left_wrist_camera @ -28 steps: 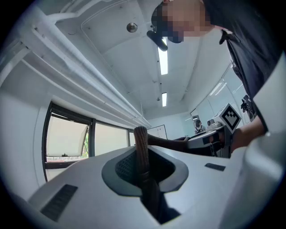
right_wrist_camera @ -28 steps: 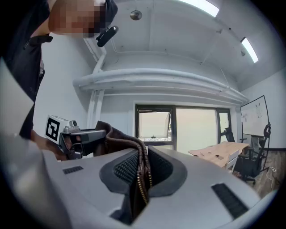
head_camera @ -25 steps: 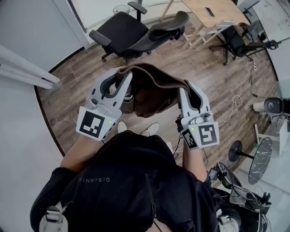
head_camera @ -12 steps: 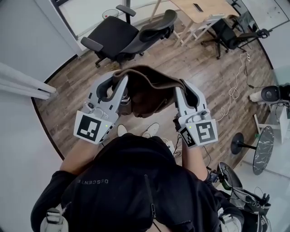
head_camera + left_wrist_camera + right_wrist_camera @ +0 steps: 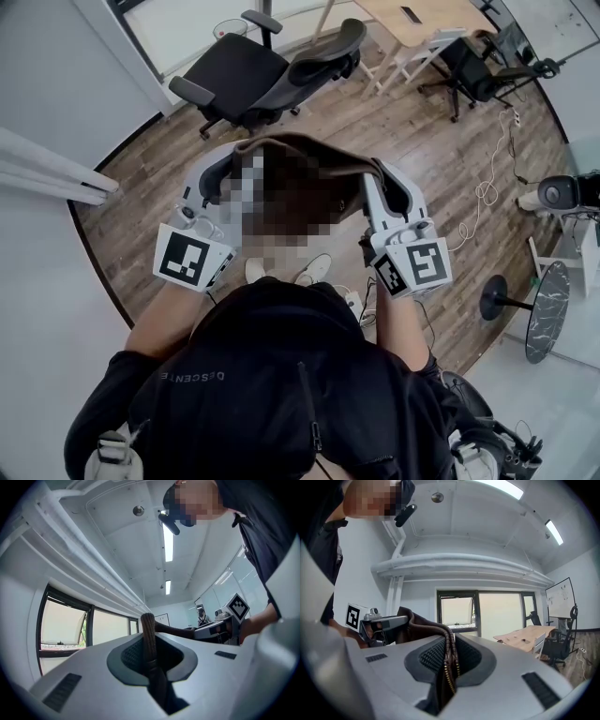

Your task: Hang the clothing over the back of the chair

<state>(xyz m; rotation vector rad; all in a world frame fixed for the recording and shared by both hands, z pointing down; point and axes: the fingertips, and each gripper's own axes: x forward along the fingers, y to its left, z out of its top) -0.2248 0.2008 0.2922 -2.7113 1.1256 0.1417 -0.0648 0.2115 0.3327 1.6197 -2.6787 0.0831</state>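
Observation:
A brown garment (image 5: pixel 309 145) hangs stretched between my two grippers, held chest-high in front of the person. My left gripper (image 5: pixel 242 173) is shut on its ribbed edge (image 5: pixel 148 625), which stands up between the pads. My right gripper (image 5: pixel 373 180) is shut on an edge with a brass zipper (image 5: pixel 449 665). The black office chair (image 5: pixel 253 80) stands on the wood floor beyond the garment, its curved backrest (image 5: pixel 323 58) to the right of the seat. Neither the garment nor the grippers touch the chair.
A light wooden desk (image 5: pixel 422 23) and a second dark chair (image 5: pixel 478 70) stand at the far right. Cables (image 5: pixel 487 192) trail across the floor on the right, near a round stand base (image 5: pixel 492 298). White wall and beams (image 5: pixel 56 173) run along the left.
Both grippers keep their hold on the garment and stay almost where they were. The head view has shifted a little, so the chair sits slightly further up-left.

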